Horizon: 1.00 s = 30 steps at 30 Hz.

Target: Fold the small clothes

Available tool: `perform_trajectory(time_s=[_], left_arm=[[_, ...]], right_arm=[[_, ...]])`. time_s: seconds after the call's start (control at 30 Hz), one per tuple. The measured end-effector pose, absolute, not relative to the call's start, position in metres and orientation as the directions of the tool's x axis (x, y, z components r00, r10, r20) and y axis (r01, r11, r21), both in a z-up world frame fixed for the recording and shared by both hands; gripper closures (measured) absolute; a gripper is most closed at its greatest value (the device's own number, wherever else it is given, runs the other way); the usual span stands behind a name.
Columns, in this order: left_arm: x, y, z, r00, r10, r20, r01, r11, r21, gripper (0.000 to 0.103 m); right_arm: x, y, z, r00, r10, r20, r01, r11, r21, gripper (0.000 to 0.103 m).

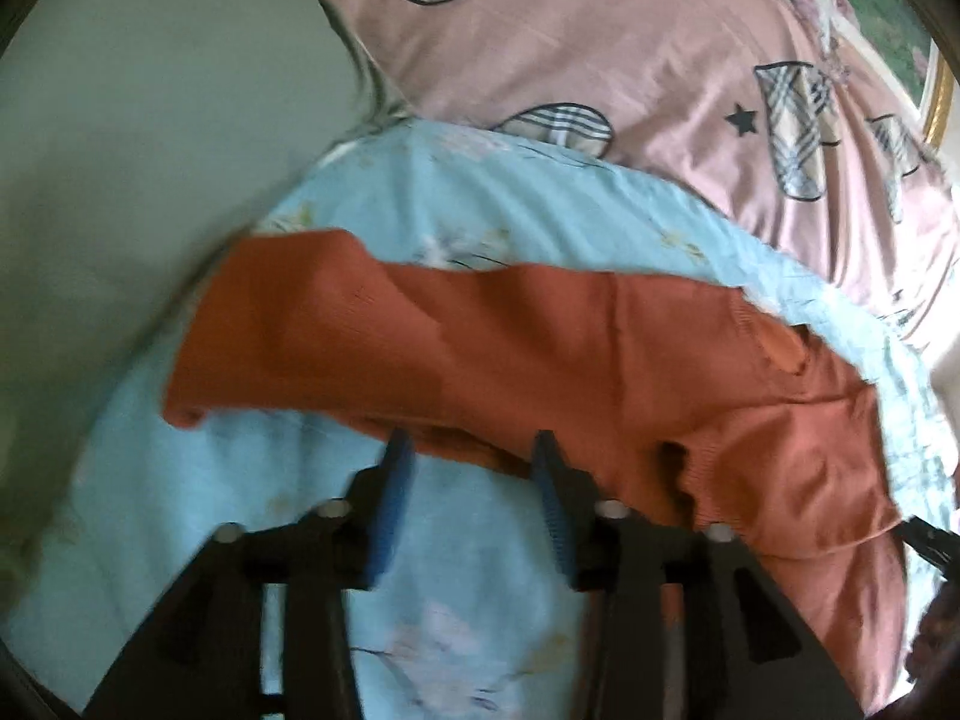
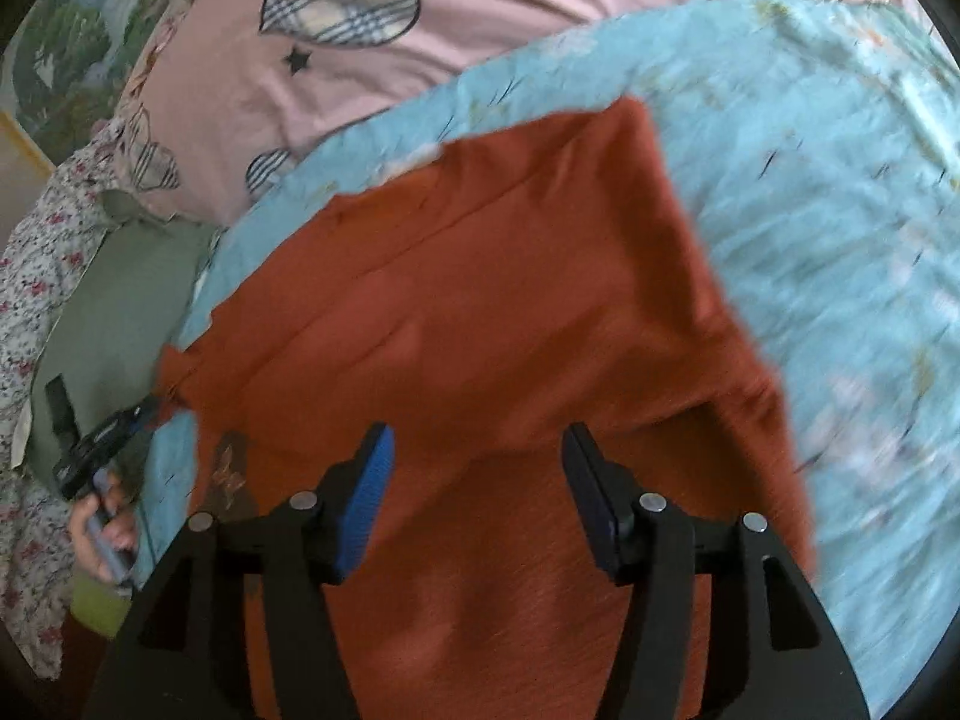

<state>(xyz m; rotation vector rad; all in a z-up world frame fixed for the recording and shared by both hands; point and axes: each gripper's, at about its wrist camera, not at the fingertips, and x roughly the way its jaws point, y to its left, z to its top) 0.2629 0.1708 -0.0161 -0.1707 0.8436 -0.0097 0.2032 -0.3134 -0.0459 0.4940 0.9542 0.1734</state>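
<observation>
A rust-orange knit garment (image 1: 540,348) lies spread on a light blue floral cloth (image 1: 480,192). In the left wrist view my left gripper (image 1: 471,450) is open, its blue-padded fingers at the garment's near edge, holding nothing. In the right wrist view the same garment (image 2: 510,300) fills the middle, and my right gripper (image 2: 477,441) is open just above it, empty. The left gripper (image 2: 99,444) also shows at the left edge of the right wrist view, beside the garment's corner. The tip of the right gripper (image 1: 930,540) shows at the far right of the left wrist view.
A pink bedcover with plaid patches (image 1: 630,48) lies behind the blue cloth. A grey-green pillow (image 1: 150,120) sits at the left. A floral fabric (image 2: 30,276) and a grey-green cloth (image 2: 120,300) lie at the left of the right wrist view.
</observation>
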Motion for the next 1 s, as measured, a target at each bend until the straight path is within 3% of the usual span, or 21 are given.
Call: perform_trajectory(time_s=[0.1,0.23,0.27,0.33,0.37,0.4,0.43,0.77,1.0], left_arm=[[0.276,0.171,-0.02,0.654,-0.016,-0.757,-0.052,0.997,-0.065,0.027],[0.3,0.175,-0.036,0.622,0.072,-0.78,-0.069,0.997,0.037,0.025],[0.308,0.179,-0.042,0.61,0.082,-0.788,-0.073,0.996,0.047,0.029],[0.323,0.19,-0.053,0.573,0.063,-0.817,-0.083,0.996,0.018,0.064],[0.327,0.197,-0.056,0.56,0.021,-0.828,-0.08,0.996,-0.029,0.071],[0.329,0.2,-0.058,0.558,-0.011,-0.83,-0.076,0.995,-0.064,0.086],[0.33,0.205,-0.057,0.563,-0.036,-0.826,-0.081,0.992,-0.098,0.091],[0.293,0.219,-0.007,0.677,-0.241,-0.695,-0.073,0.918,-0.389,0.096],[0.284,0.107,0.036,0.665,-0.462,-0.586,0.16,0.855,-0.493,0.096]], right_arm=[[0.197,-0.298,-0.052,0.551,0.382,-0.742,0.068,0.866,0.496,0.043],[0.194,-0.288,-0.054,0.529,0.405,-0.745,0.057,0.86,0.508,0.043],[0.195,-0.285,-0.054,0.524,0.401,-0.751,0.054,0.864,0.5,0.043],[0.202,-0.28,-0.054,0.518,0.403,-0.754,0.051,0.866,0.498,0.043],[0.202,-0.28,-0.053,0.518,0.405,-0.753,0.048,0.866,0.499,0.043],[0.203,-0.279,-0.052,0.519,0.406,-0.753,0.045,0.866,0.498,0.043],[0.204,-0.278,-0.051,0.52,0.404,-0.753,0.043,0.868,0.495,0.043],[0.198,-0.269,-0.046,0.529,0.431,-0.731,0.01,0.858,0.514,0.043],[0.186,-0.289,-0.041,0.574,0.419,-0.704,0.046,0.841,0.539,0.043]])
